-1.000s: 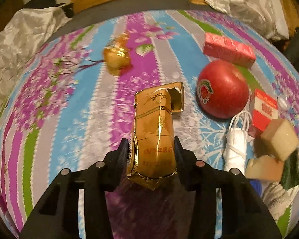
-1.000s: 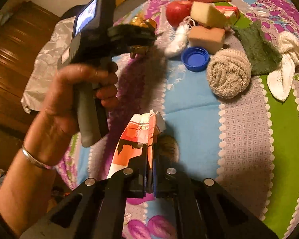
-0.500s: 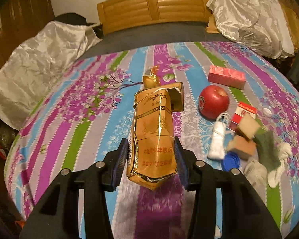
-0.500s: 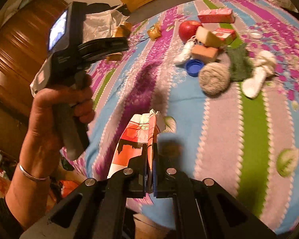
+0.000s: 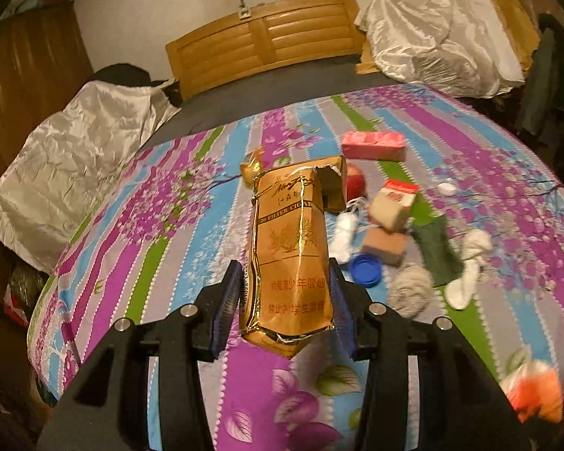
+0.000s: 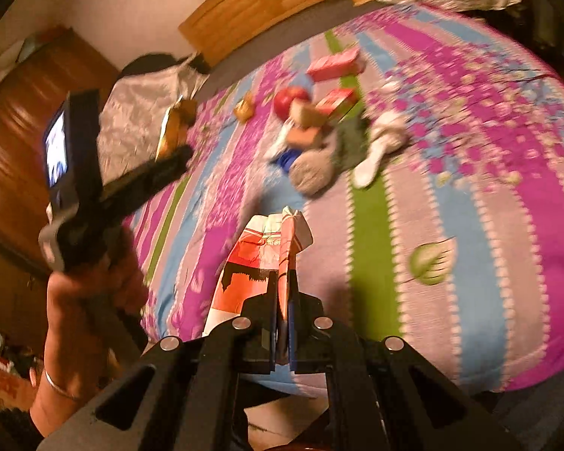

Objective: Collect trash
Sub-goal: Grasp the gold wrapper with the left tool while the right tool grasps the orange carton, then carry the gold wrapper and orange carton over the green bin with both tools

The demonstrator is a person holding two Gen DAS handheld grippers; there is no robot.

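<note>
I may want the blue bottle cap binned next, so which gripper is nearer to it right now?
Probably the left, hedged. The left gripper, shut on the gold cigarette pack, hangs just short of the blue bottle cap. The right gripper, pinching the red-and-white wrapper, sits back near the table edge.

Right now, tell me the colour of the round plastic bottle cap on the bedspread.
Blue; the round plastic bottle cap shows best in the left wrist view.

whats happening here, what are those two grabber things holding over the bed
A person is collecting trash off a bed with a handheld gripper in each hand. The left gripper is clamped on a crumpled gold cigarette pack, lifted above the bedspread. The right gripper pinches a flattened red-and-white carton. An apple, a blue bottle cap and rolled cloths lie on the bed.
</note>
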